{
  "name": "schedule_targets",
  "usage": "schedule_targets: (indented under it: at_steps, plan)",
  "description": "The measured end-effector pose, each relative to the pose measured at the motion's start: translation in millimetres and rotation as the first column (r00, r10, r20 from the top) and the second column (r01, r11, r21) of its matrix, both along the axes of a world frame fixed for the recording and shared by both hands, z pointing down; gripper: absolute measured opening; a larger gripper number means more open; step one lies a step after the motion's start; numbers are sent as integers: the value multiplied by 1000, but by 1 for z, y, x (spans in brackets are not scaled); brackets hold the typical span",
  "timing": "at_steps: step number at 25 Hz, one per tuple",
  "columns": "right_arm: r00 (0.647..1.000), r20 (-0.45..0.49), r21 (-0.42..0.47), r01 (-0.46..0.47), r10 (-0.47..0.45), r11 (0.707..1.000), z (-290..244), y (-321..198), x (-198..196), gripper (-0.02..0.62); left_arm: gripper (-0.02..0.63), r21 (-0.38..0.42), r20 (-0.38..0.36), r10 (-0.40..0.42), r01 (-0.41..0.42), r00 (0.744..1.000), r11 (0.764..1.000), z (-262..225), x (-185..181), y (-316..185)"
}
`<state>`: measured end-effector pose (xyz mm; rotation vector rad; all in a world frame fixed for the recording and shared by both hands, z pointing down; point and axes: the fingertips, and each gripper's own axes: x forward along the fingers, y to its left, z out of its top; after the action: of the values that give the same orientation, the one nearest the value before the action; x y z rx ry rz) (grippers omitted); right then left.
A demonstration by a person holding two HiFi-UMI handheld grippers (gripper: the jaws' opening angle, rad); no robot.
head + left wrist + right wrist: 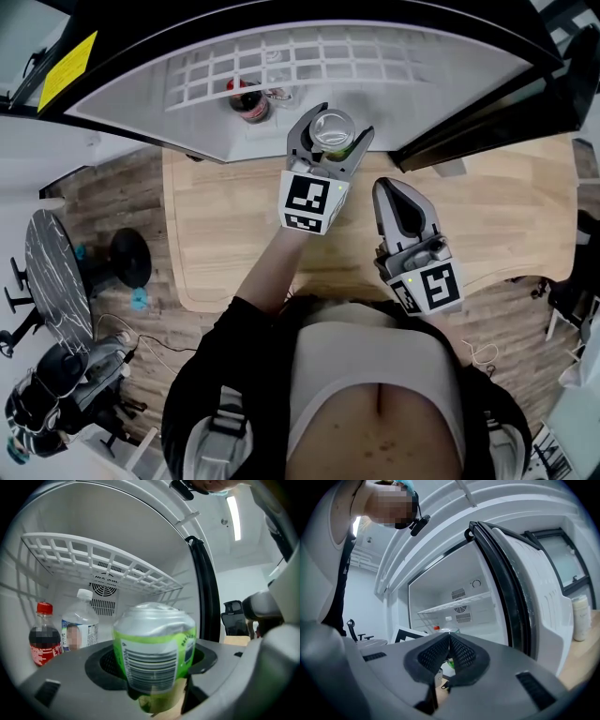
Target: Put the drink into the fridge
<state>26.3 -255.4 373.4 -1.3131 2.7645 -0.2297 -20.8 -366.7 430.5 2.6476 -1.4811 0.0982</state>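
My left gripper (330,137) is shut on a green drink can (153,649) with a silver top (333,128), held at the open front of the small fridge (375,70). Inside the fridge stand a cola bottle with a red cap (43,634) and a clear water bottle (79,624), both left of the can, under a white wire shelf (108,560). From the head view the two bottles (251,99) show at the fridge's front left. My right gripper (401,204) is shut and empty, over the wooden table just right of and behind the left one, pointing at the fridge.
The fridge door (534,597) stands open at the right, its black seal (206,588) beside the can. The fridge sits on a light wooden table (234,234). A white container (581,618) stands on the table right of the door. Office chairs (56,375) stand on the floor at left.
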Motion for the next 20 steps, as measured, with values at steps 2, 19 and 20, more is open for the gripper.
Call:
schedule_targets:
  at_steps: [2, 19, 20]
  plan:
    - [1000, -1, 0, 1, -1, 1000, 0, 0, -1, 28, 342, 2, 7, 2, -2, 1000, 1000, 1, 1, -3]
    - [1000, -3, -15, -26, 26, 1000, 3, 3, 8, 28, 342, -51, 47, -22, 25, 999, 998, 31, 5, -33]
    - [1000, -3, -14, -29, 29, 999, 3, 3, 9, 28, 342, -53, 51, -22, 24, 998, 998, 32, 6, -34]
